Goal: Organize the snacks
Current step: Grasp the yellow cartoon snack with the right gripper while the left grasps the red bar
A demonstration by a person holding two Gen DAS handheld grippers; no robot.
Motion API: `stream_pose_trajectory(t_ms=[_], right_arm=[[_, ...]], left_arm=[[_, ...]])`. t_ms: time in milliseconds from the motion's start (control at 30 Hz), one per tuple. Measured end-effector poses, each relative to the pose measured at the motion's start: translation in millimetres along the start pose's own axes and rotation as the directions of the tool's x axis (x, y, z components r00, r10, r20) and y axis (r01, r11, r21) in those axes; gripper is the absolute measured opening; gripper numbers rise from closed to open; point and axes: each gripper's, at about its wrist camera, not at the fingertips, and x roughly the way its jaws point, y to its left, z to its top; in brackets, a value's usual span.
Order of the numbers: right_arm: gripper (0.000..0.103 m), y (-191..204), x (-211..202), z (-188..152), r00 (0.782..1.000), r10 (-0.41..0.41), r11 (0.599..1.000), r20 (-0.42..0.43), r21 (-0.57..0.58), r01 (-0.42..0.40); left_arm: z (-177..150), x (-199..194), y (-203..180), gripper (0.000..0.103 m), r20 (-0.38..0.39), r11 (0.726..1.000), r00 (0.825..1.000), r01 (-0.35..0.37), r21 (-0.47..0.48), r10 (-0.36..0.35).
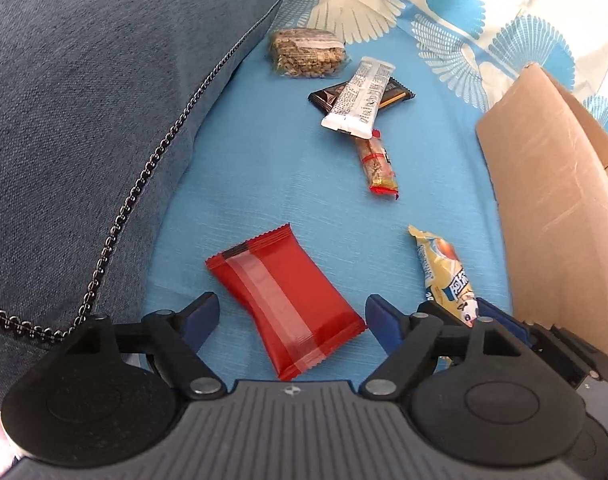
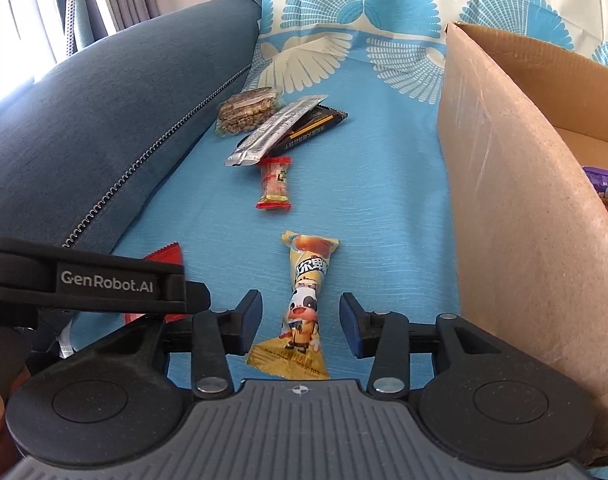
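Observation:
A red snack packet [image 1: 284,298] lies flat on the blue cloth [image 1: 263,168] between the fingers of my left gripper [image 1: 291,320], which stands open with neither pad touching it. A yellow cartoon-cow snack [image 2: 306,304] lies lengthwise between the fingers of my right gripper [image 2: 300,322]; the jaws are open, with gaps on both sides. The same yellow snack [image 1: 444,272] shows in the left wrist view beside my right gripper's blue fingertips [image 1: 500,320]. Only a corner of the red packet [image 2: 165,254] shows in the right wrist view, behind the left gripper's black body [image 2: 87,280].
Farther off lie a small red-ended bar [image 2: 275,184], a silver-white sachet [image 2: 277,130] across a dark chocolate bar [image 2: 320,122], and a clear bag of grain cake [image 2: 245,110]. A cardboard box [image 2: 516,200] stands at the right, with a purple packet [image 2: 606,184] inside. A grey-blue cushion [image 1: 83,120] borders the left.

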Motion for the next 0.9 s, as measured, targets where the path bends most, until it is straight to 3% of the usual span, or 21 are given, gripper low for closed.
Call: stream_pose_trajectory(t_ms=[67,133,200,233,333,667,733,767,800,867,900], right_arm=[[0.044,0.9,1.7,-0.9,1.000,-0.003,1.000,-0.005,-0.011,0.003],[0.037,3.2,2.4,-2.3,1.000,0.001,1.000,-0.008,-0.031,-0.002],[0.023,5.8,1.5,-4.1,1.000,-0.002,0.999,-0.005,-0.055,0.002],[0.020,6.5,0.3,-4.5,1.000,-0.003,0.998,0.000,-0.061,0.003],[0.016,7.3,-5.3,-4.2,1.000,0.004,0.998,0.019,-0.065,-0.003],[0.013,7.8,-24.6,-5.5,0.998,0.020,0.997,0.051,-0.075,-0.016],[0.015,8.2,-20.2,-4.4,1.000,0.031,0.997,-0.002,-0.072,-0.031],[0.024,9.0,-18.6,-4.1,0.999,0.028,0.997,-0.020,-0.071,-0.029],[0.041,10.8,-18.9,-5.1,1.000,0.014,0.997,-0.015,-0.077,-0.015],[0.053,13.6,-20.1,-4.7,1.000,0.002,0.996,0.005,-0.092,-0.002],[0.053,14.4,-18.8,-4.6,1.000,0.006,0.996,0.004,-0.094,-0.005]], left_arm=[[-2.2,0.1,-3.1,0.081,0.010,1.000,1.000,-0.022,0.020,0.022],[-4.6,0.1,-5.6,0.075,0.023,0.998,0.999,-0.045,0.044,0.044],[-7.1,-0.5,-7.2,0.066,0.042,0.995,0.997,-0.072,0.064,0.069],[-7.9,-1.2,-7.5,0.060,0.052,0.994,0.996,-0.081,0.068,0.077],[-8.8,-3.6,-5.1,0.055,0.068,0.996,0.995,-0.074,0.058,0.070],[-11.2,-25.9,17.4,0.054,0.131,0.994,0.986,0.105,-0.020,-0.102],[-11.4,-27.9,17.5,0.054,0.127,0.993,0.985,0.117,-0.020,-0.114],[-11.8,-28.5,17.8,0.054,0.125,0.992,0.985,0.122,-0.021,-0.119],[-12.4,-29.6,17.9,0.054,0.124,0.992,0.985,0.127,-0.019,-0.123],[-13.9,-31.6,16.7,0.054,0.124,0.991,0.984,0.131,-0.013,-0.129],[-15.5,-32.9,15.8,0.054,0.124,0.991,0.984,0.132,-0.007,-0.130]])
